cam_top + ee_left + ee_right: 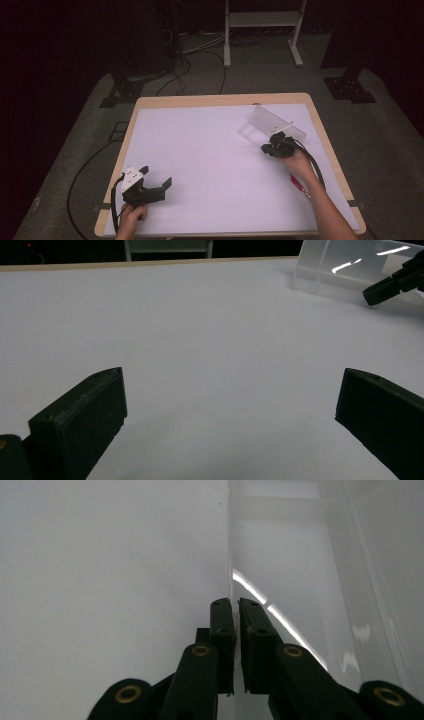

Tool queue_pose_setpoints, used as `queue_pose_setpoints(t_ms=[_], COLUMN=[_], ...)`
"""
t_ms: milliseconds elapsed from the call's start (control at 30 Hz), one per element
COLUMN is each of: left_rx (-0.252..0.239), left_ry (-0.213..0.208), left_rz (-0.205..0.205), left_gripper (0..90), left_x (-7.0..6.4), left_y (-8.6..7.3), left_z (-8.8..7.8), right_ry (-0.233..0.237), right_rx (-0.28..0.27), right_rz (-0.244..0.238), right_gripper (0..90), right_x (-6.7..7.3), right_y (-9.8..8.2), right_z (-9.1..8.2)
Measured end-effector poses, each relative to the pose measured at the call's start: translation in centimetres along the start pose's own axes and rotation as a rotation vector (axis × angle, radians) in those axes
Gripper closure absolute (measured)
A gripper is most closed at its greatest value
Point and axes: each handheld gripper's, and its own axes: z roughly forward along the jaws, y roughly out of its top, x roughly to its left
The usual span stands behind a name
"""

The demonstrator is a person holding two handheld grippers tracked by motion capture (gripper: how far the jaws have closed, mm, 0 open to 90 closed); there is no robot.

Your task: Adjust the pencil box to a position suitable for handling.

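The right hand-held gripper has its jaws pinched narrow on the thin wall of a clear, rectangular plastic box that sits tilted near the far right corner of the white-topped desk. In the right gripper view the two black jaws stand almost closed with the transparent edge running up between them, so the grip looks to be on the wall alone.

That is the likely weak point. A thin, smooth plastic edge held by narrow pads can slip or twist out, and the box could drop back onto the desk or slide toward its right edge. Because the box is held on one side, it may also swing as it is lifted.

The box itself is see-through and glossy, with bright streaks of reflected light on its panels and straight inner ribs or walls visible through it; whether it holds anything cannot be told.

The left hand-held gripper rests near the desk's near left corner, jaws spread wide and empty.
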Motion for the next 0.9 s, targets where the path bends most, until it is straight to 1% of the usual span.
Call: queue_pose_setpoints(t_ms=[133,300,467,567,633,900], left_rx=[-0.001,-0.001,-0.001,-0.001,0.000,-0.003], left_ry=[0.000,0.000,0.000,-0.001,-0.001,-0.001], left_rz=[-0.001,-0.001,-0.005,-0.005,-0.006,-0.010], left_gripper=[0.0,0.0,0.0,0.0,0.0,0.0], left_x=[0.0,0.0,0.0,0.0,0.1,0.0], left_y=[0.0,0.0,0.0,0.0,0.0,0.0], left_z=[0.0,0.0,0.0,0.0,0.0,0.1], right_ry=[-0.002,-0.022,-0.050,-0.057,-0.072,-0.079], right_rx=[0.001,0.001,-0.017,-0.025,-0.024,-0.050], right_rz=[-0.002,-0.030,-0.070,-0.080,-0.093,-0.099], right_gripper=[85.0,85.7,85.7,85.5,85.5,85.4], right_x=[0.1,0.3,0.6,0.7,0.8,0.8], right_y=[0.0,0.1,0.3,0.4,0.4,0.6], right_z=[0.0,-0.1,-0.5,-0.7,-0.8,-1.4])
